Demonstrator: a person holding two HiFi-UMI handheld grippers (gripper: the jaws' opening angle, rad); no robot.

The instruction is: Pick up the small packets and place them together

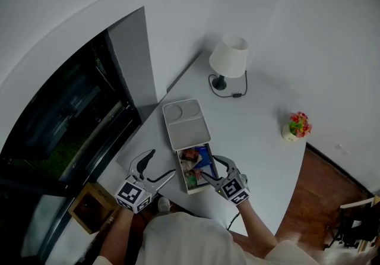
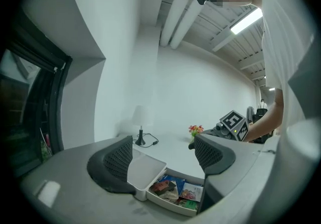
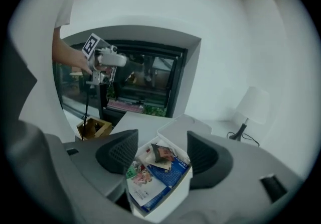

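While the white surface [image 1: 267,151] carries the open box [image 1: 190,191] lengthwise away from the person, the right hand-held gripper [image 1: 209,166] hangs over its near end, jaws partly apart, empty; the left hand-held gripper [image 1: 161,163], also open and empty, sits farther left; small packets [image 1: 196,163] lie heaped just below the right jaws.

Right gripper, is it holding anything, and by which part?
Nothing is held. The right gripper is open over the packets in the box, its jaws pressing on none.

Glossy packets [image 3: 159,174], matt plastic tray [image 1: 185,126]
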